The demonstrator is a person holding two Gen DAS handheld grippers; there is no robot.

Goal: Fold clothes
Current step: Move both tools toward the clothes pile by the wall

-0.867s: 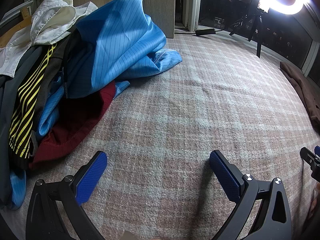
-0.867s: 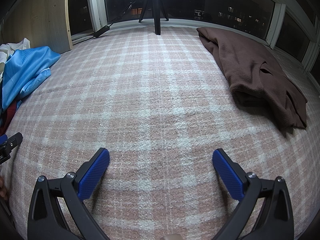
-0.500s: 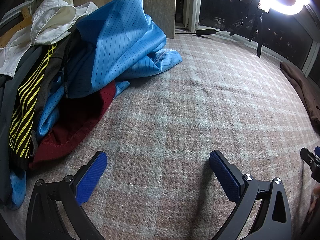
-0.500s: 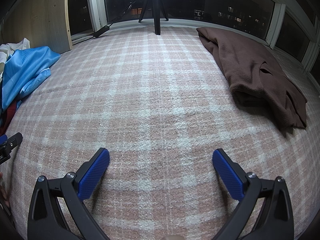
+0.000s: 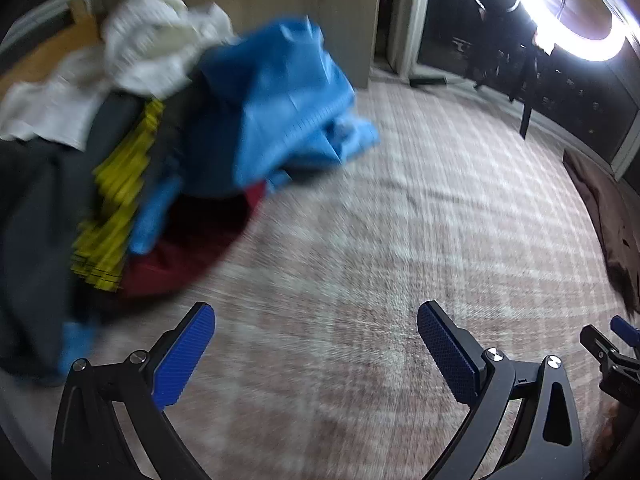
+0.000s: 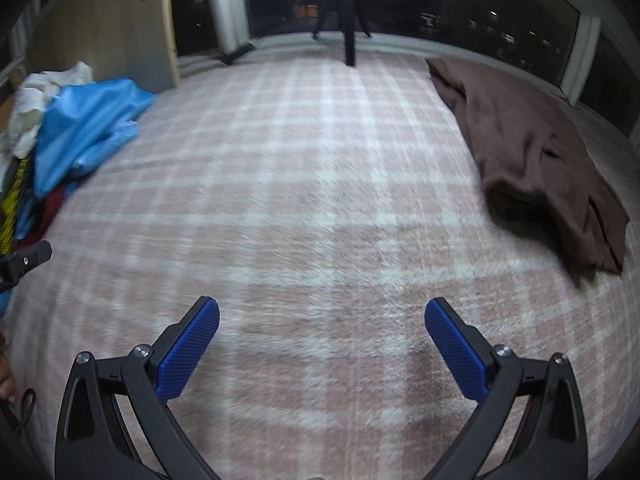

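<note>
Nearest to us, the left gripper (image 5: 316, 350) stands with its jaws spread wide and nothing between them, only the pink plaid blanket (image 5: 360, 240) showing in the gap. Our right gripper (image 6: 322, 340) is the same: jaws fully apart, empty, above bare plaid.

Beyond the left gripper's left jaw we find the pile of clothes (image 5: 160, 168), blurred in this view. Its near edge is a dark red garment (image 5: 188, 256), just ahead of that jaw and apart from it. Beside it lies a yellow-striped piece (image 5: 116, 220) whose stripes run away from us, and above both sits a blue garment (image 5: 280, 108), the topmost fold, with one tapering end pointing right, out across the line of the jaw gap. Farthest back in the pile is a white garment (image 5: 152, 56). The heap's long axis runs from near left to far centre, along the blanket's left edge.

From the right gripper, a brown garment (image 6: 536, 156) lies well beyond the right jaw, its length running away from us. Farther still we see a ring light (image 5: 576, 12).
</note>
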